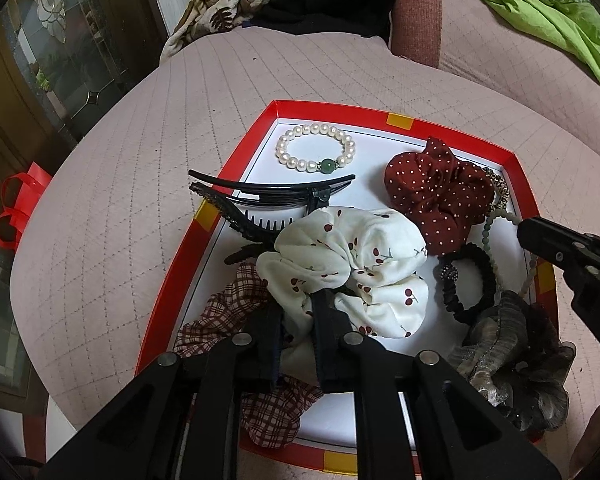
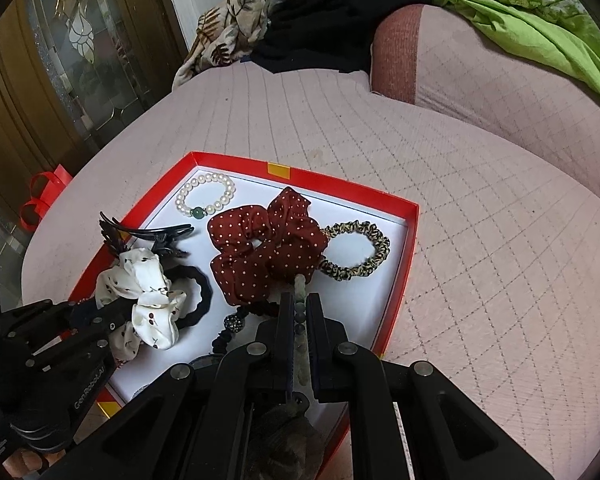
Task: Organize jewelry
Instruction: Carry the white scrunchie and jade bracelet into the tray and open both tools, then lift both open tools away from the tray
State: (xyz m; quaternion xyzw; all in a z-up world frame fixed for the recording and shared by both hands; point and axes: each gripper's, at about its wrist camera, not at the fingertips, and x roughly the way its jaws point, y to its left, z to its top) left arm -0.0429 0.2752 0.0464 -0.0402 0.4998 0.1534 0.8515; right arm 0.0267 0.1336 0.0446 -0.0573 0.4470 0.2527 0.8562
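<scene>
A red-rimmed white tray (image 1: 236, 168) (image 2: 396, 280) lies on a pink quilted cushion. My left gripper (image 1: 300, 312) is shut on the white cherry-print scrunchie (image 1: 348, 264) (image 2: 148, 296) near the tray's front. My right gripper (image 2: 299, 308) is shut on a pale green bead strand (image 2: 300, 292) (image 1: 496, 256) by the tray's right side; its finger (image 1: 540, 232) shows in the left wrist view. A pearl bracelet with a green bead (image 1: 316, 148) (image 2: 206, 196) lies at the tray's back. A red polka-dot scrunchie (image 1: 436, 192) (image 2: 268, 244) lies mid-right.
In the tray lie black hair clips (image 1: 260, 196), a plaid scrunchie (image 1: 228, 312), a black hair tie (image 1: 468, 280), a grey ruffled scrunchie (image 1: 512, 360) and a leopard-print tie (image 2: 360, 248). Green cloth (image 2: 532, 28) and patterned fabric (image 2: 236, 16) lie behind. A red ribbon (image 1: 16, 208) sits left.
</scene>
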